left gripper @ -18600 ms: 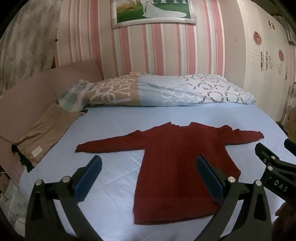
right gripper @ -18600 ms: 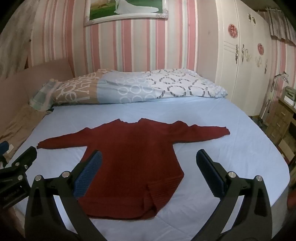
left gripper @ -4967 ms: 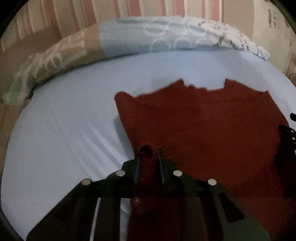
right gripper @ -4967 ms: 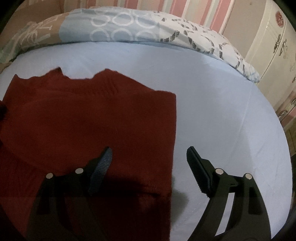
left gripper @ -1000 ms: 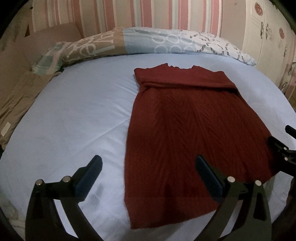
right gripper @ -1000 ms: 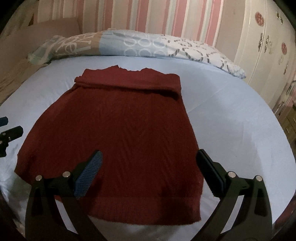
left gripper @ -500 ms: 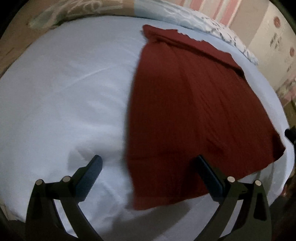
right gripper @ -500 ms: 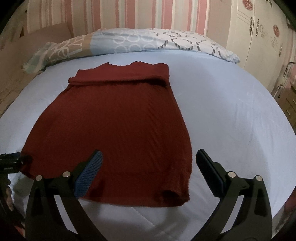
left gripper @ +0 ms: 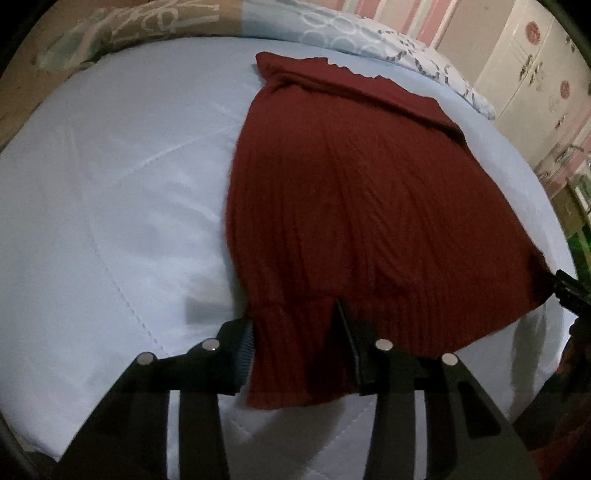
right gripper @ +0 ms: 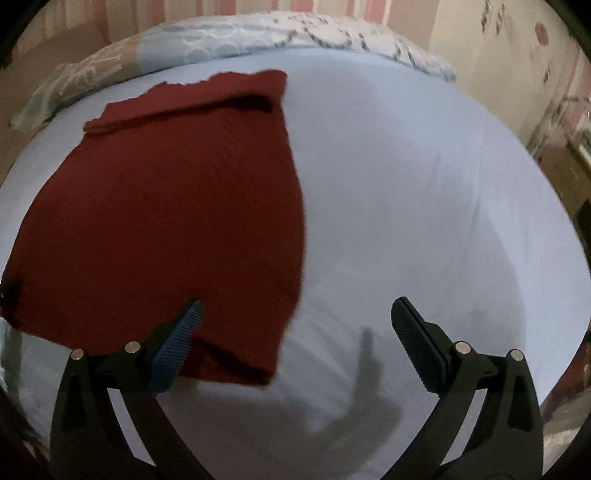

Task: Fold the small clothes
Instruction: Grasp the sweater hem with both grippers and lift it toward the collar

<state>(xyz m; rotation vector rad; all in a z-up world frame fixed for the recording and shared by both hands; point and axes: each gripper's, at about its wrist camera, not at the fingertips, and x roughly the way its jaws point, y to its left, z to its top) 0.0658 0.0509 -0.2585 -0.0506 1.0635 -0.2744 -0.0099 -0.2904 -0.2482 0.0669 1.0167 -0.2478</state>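
A dark red knit sweater [left gripper: 362,206] lies flat on the light blue bed sheet [left gripper: 110,221], sleeves folded in across the chest, collar toward the pillows. My left gripper [left gripper: 295,339] has its fingers part closed around the hem's left corner, with the knit bunched between them. The sweater also shows in the right wrist view [right gripper: 166,214]. My right gripper [right gripper: 295,332] is open wide just above the hem's right corner; its left finger [right gripper: 177,343] is over the fabric and its right finger [right gripper: 417,343] over bare sheet. The right gripper's tip shows at the left view's edge [left gripper: 569,291].
A long patterned pillow [left gripper: 192,18] lies across the head of the bed. A white wardrobe [left gripper: 535,74] stands to the right. The bed's near edge is just below both grippers.
Both grippers have dropped down to the sweater's hem. The left gripper's fingers have narrowed around the left hem corner. The right gripper stays wide open.
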